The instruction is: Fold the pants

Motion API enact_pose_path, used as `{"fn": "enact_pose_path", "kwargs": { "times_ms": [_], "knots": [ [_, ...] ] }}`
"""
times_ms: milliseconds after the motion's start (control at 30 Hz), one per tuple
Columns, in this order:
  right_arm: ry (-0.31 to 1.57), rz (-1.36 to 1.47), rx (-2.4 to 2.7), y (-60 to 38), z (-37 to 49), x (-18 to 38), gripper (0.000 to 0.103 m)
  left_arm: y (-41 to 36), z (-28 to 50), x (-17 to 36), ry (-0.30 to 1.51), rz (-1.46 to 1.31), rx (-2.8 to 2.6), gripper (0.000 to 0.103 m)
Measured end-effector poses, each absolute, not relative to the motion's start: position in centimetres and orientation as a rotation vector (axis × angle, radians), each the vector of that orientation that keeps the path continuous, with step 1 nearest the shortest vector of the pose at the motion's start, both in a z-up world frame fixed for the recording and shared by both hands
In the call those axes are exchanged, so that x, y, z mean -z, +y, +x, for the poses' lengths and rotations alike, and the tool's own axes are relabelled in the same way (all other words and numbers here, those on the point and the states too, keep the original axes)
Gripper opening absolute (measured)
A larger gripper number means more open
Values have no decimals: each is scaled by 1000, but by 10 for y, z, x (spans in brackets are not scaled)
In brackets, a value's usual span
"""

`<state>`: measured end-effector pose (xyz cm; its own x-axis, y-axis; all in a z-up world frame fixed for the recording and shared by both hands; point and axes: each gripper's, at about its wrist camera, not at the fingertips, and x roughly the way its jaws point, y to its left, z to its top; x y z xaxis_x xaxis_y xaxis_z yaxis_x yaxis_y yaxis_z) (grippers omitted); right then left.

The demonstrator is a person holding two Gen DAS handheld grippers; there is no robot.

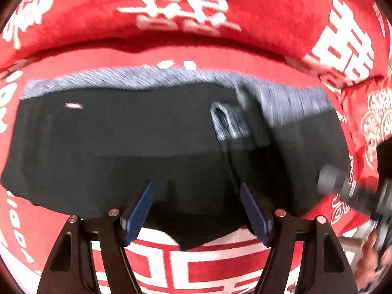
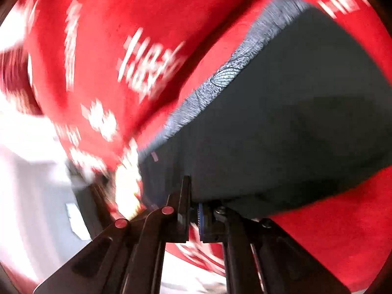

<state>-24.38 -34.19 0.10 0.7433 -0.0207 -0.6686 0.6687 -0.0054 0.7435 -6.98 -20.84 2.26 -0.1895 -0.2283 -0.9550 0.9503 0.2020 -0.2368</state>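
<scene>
The black pants [image 1: 122,152] lie spread on a red cover with white characters, with a grey heathered waistband [image 1: 156,78] along the far edge and a grey drawstring loop [image 1: 225,125] on top. My left gripper [image 1: 196,191] is open, its blue pads [image 1: 139,215] just above the near edge of the pants. In the right wrist view the pants [image 2: 294,112] fill the right side, the grey band [image 2: 220,83] running diagonally. My right gripper [image 2: 193,196] is shut on the pants' near edge. The right gripper also shows in the left wrist view [image 1: 343,186] at the pants' right end.
The red cover [image 1: 220,7] rises in a padded fold behind the pants and carries a second patterned red cloth [image 1: 367,122] at the right. In the right wrist view a bright white area [image 2: 29,183] lies off the cover's left edge.
</scene>
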Motion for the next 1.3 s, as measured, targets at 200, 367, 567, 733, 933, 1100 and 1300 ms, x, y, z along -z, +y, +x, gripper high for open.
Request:
{"fn": "enact_pose_path", "kwargs": {
  "times_ms": [200, 367, 567, 733, 933, 1100, 1300],
  "knots": [
    [912, 1326, 616, -315, -210, 32, 10, -217, -63, -38, 1285, 739, 1276, 73],
    [970, 1265, 509, -318, -204, 8, 36, -228, -98, -18, 1282, 806, 1306, 73],
    [970, 1104, 514, -350, -228, -46, 45, -216, -100, 4, 1312, 802, 1263, 78],
    [1003, 1028, 507, -397, -197, -50, 45, -215, -81, -5, 1334, 791, 1241, 79],
    [1030, 965, 534, -394, -164, -48, 45, -219, -29, -29, 1285, 696, 1175, 79],
    [1189, 759, 624, -387, -98, -37, 49, -197, 0, -23, 1282, 678, 998, 79],
    [1440, 403, 764, -355, -48, 14, 44, -168, 20, -11, 1331, 676, 945, 79]
  ]
}}
